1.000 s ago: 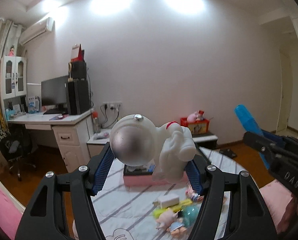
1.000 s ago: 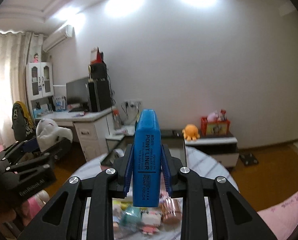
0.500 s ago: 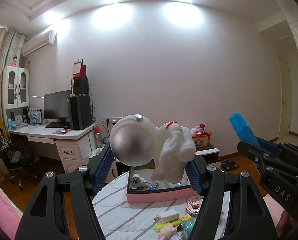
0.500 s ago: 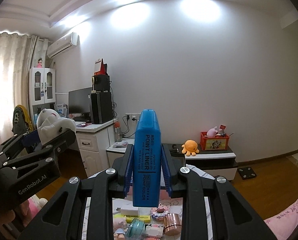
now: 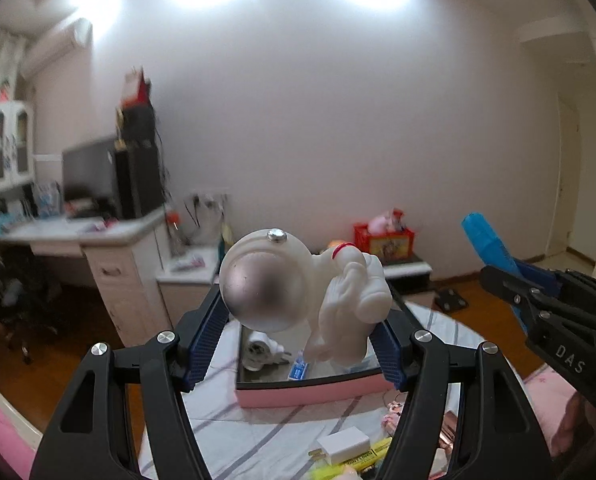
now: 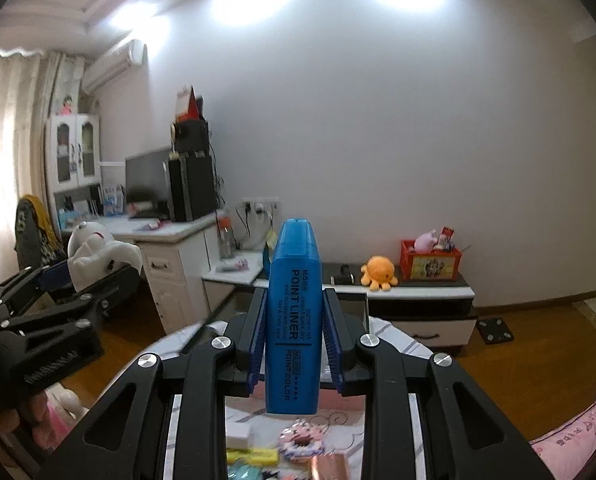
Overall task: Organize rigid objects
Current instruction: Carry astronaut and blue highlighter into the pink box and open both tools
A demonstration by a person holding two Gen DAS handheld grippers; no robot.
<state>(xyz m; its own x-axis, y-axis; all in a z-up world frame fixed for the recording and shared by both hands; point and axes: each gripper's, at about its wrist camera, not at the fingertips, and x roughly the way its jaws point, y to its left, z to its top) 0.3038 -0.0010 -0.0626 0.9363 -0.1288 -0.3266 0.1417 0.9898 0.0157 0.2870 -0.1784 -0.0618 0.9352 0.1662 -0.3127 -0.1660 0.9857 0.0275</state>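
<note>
Left gripper point(image 5: 298, 332) clamps a white astronaut figure point(image 5: 298, 288); right gripper point(image 6: 293, 344) pinches an upright blue highlighter point(image 6: 293, 320). Just ahead and below both lies the pink-walled tray point(image 5: 310, 392) — a charger and a small blue item already inside. Best practice, by this view: bring each piece low over bare tray floor before parting the pads — releasing one at a time.

Left claw point(image 5: 300, 344): raised and pointing slightly downward, its blue-padded fingers point(image 5: 203, 344) set fairly wide and pressed against both sides of a white astronaut figure point(image 5: 298, 292).
Right claw point(image 6: 293, 340): raised alongside, likewise tipped slightly down, its fingers point(image 6: 257, 344) drawn narrow and clamped on an upright blue highlighter point(image 6: 293, 316).
Relation: side by side, apart, each visible at the edge of the other's view.
</note>
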